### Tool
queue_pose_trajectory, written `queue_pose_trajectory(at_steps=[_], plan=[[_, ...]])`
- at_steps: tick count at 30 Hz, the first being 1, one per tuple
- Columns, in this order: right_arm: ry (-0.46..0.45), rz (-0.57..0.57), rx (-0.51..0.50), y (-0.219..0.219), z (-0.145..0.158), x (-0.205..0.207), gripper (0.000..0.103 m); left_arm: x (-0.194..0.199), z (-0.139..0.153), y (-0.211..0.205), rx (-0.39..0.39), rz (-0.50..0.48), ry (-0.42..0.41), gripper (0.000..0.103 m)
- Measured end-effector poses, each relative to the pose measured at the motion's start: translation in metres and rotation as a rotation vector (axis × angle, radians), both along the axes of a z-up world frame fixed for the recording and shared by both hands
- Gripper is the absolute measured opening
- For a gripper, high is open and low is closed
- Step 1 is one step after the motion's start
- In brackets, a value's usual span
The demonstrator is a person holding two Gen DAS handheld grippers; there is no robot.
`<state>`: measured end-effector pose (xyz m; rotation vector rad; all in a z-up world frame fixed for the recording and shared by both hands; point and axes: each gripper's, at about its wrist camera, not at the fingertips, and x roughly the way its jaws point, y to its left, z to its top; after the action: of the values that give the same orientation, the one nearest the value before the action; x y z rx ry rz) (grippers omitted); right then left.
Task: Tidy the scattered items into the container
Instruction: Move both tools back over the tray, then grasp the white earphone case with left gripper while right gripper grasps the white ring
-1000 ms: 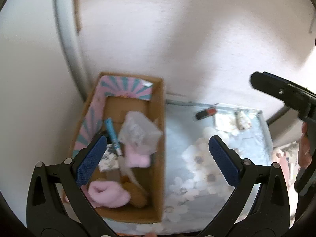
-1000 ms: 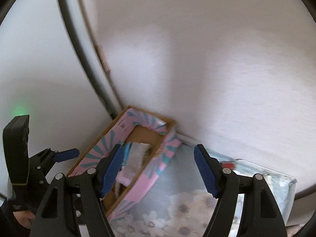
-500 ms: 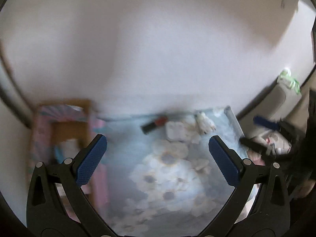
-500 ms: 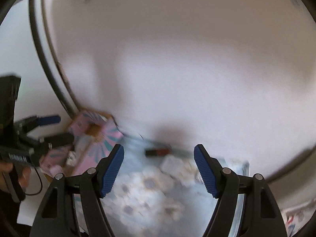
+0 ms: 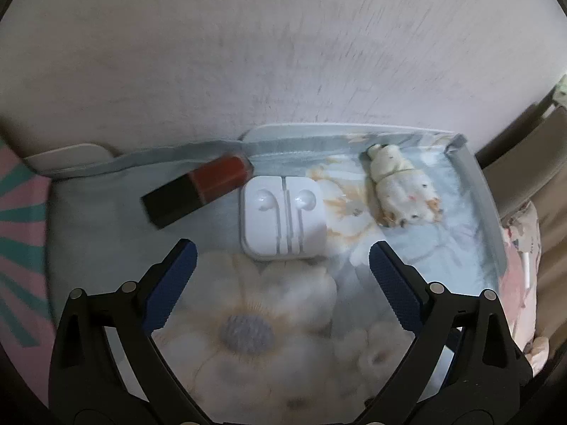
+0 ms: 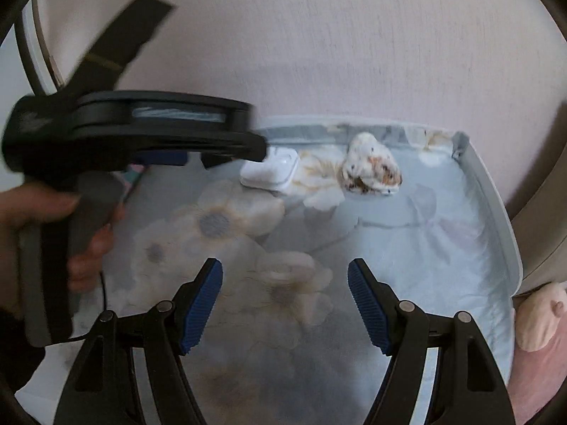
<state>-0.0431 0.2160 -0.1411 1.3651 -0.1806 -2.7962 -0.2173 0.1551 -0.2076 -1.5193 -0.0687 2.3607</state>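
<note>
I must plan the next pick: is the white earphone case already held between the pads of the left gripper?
No, the white earphone case lies on the floral cloth ahead of the left gripper, whose closing jaws hold nothing.

surface: floral blue sheet (image 5: 106,219) | on it: lipstick (image 5: 198,189); white earphone case (image 5: 283,219); plush toy (image 5: 404,187)

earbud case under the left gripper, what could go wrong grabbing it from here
The earbud case touches the red and black tube, so the left gripper, jaws closing with nothing between them, may knock the tube. The case looks smooth and could slip. The right gripper is close and could collide.
</note>
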Motion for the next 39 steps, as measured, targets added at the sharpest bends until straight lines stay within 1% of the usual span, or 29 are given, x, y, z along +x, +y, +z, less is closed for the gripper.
queue_pose_trajectory(at_steps=[3, 5, 7, 11, 12, 13, 16, 17, 18, 19, 20, 21, 26, 31, 35, 37, 39], plan=[[0.007, 0.007, 0.011, 0.001, -0.009, 0.0, 0.069, -0.005, -0.013, 0.006, -0.024, 0.004, -0.012, 0.097], [0.013, 0.02, 0.022, -0.001, -0.015, -0.002, 0.069, -0.007, -0.017, 0.009, -0.031, 0.004, -0.02, 0.093], [0.012, 0.03, 0.024, -0.004, -0.022, -0.003, 0.069, -0.008, -0.019, 0.012, -0.049, 0.003, -0.013, 0.092], [0.017, 0.032, 0.025, -0.004, -0.024, -0.003, 0.069, -0.008, -0.02, 0.017, -0.065, -0.004, -0.002, 0.092], [0.018, 0.032, 0.027, -0.003, -0.024, -0.004, 0.069, -0.007, -0.02, 0.018, -0.072, -0.005, 0.004, 0.09], [0.019, 0.033, 0.03, -0.003, -0.025, -0.004, 0.069, -0.006, -0.02, 0.019, -0.08, -0.007, 0.012, 0.083], [0.027, 0.041, 0.038, -0.005, -0.025, -0.006, 0.069, -0.001, -0.019, 0.022, -0.126, -0.02, 0.041, 0.07], [0.031, 0.047, 0.044, -0.006, -0.024, -0.006, 0.066, 0.0, -0.019, 0.022, -0.137, -0.022, 0.047, 0.068], [0.031, 0.055, 0.049, -0.007, -0.024, -0.006, 0.057, 0.001, -0.019, 0.021, -0.14, -0.023, 0.052, 0.065], [0.025, 0.067, 0.053, -0.008, -0.025, -0.007, 0.053, 0.002, -0.018, 0.02, -0.136, -0.024, 0.054, 0.058], [0.018, 0.076, 0.051, -0.009, -0.026, -0.007, 0.044, 0.003, -0.017, 0.018, -0.127, -0.023, 0.056, 0.058], [0.018, 0.08, 0.048, -0.01, -0.026, -0.007, 0.039, 0.003, -0.017, 0.017, -0.12, -0.023, 0.052, 0.058], [0.048, 0.075, 0.046, -0.01, -0.02, -0.002, 0.039, 0.008, -0.014, 0.011, -0.106, -0.028, 0.046, 0.058], [0.072, 0.079, 0.058, -0.012, -0.009, 0.005, 0.039, 0.019, 0.003, 0.005, -0.08, -0.032, 0.06, 0.058], [0.078, 0.078, 0.061, -0.011, 0.003, 0.01, 0.039, 0.029, 0.027, -0.005, -0.064, -0.034, 0.082, 0.058], [0.082, 0.082, 0.063, -0.011, 0.013, 0.013, 0.039, 0.038, 0.042, -0.01, -0.048, -0.028, 0.094, 0.058], [0.09, 0.088, 0.074, -0.017, 0.025, 0.013, 0.039, 0.036, 0.061, -0.018, -0.038, -0.019, 0.114, 0.058]])
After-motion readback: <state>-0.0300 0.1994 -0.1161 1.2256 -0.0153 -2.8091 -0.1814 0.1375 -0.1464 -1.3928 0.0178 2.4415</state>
